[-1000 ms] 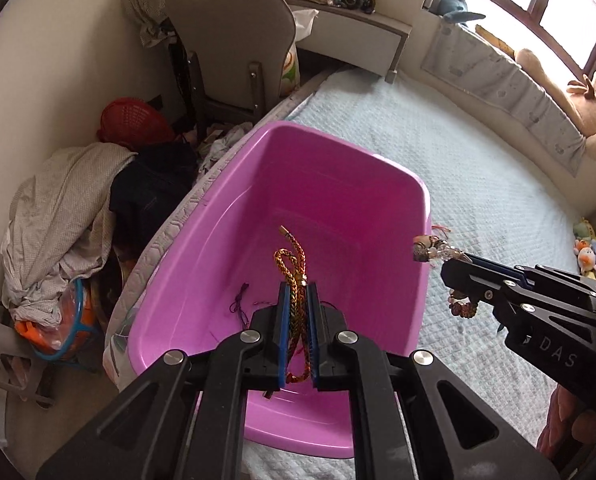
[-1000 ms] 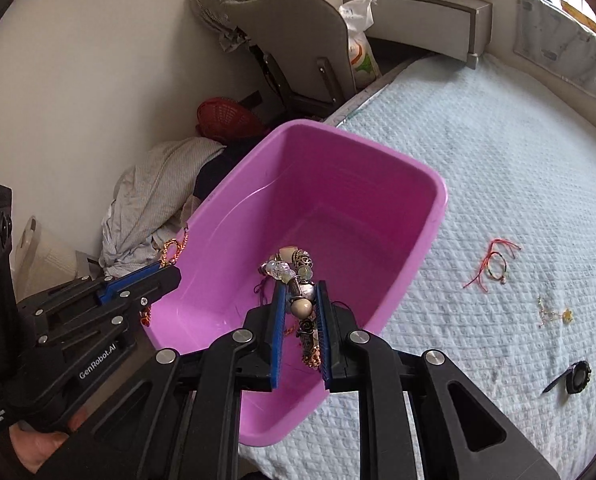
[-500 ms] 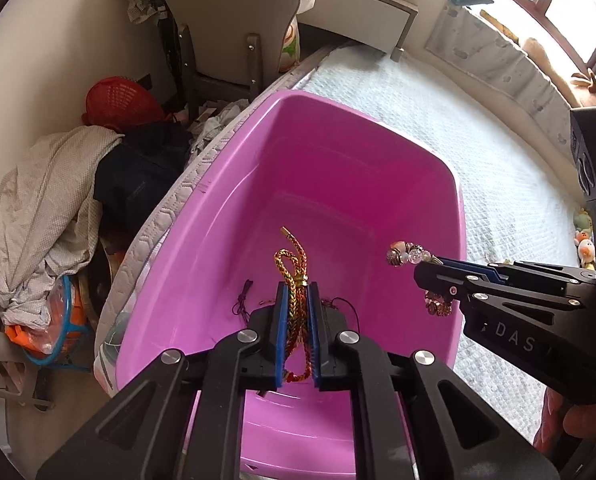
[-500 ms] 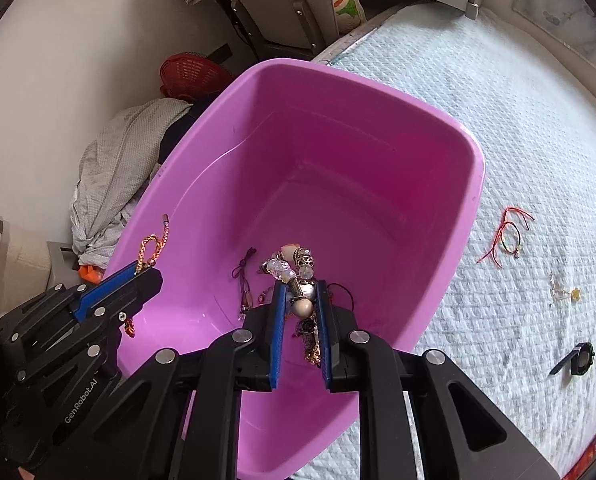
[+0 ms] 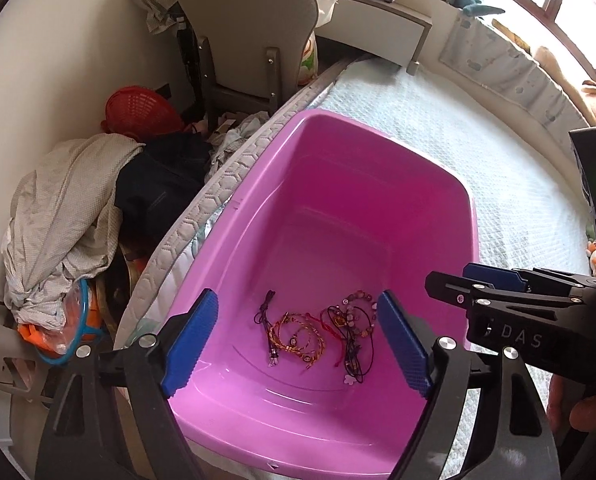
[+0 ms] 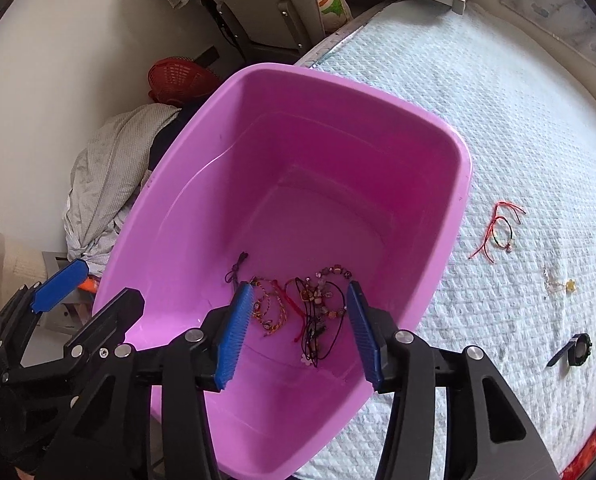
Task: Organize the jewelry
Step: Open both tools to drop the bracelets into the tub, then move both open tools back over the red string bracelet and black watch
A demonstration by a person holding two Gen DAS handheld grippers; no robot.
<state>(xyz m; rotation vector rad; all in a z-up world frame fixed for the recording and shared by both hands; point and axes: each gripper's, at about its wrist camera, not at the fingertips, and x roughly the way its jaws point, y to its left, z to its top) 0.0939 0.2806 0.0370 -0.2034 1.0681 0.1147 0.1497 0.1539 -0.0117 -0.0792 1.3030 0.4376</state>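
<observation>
Lying in pink tub (image 5: 449,184): bracelets (image 5: 317,330), heap crosswise; both hand-held grippers just spread, empty.

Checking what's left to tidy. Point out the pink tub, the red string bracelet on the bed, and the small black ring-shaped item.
pink tub (image 6: 463,160), right wrist view, far rim corner
red string bracelet (image 6: 493,226), right wrist view, red cord
small black ring-shaped item (image 6: 579,349), right wrist view, round body

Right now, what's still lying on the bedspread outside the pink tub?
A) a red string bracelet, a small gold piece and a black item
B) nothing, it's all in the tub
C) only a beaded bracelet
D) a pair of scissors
A: the right wrist view shows the red string bracelet, a small gold piece and a black item on the bedspread, beside the pink tub.
</observation>
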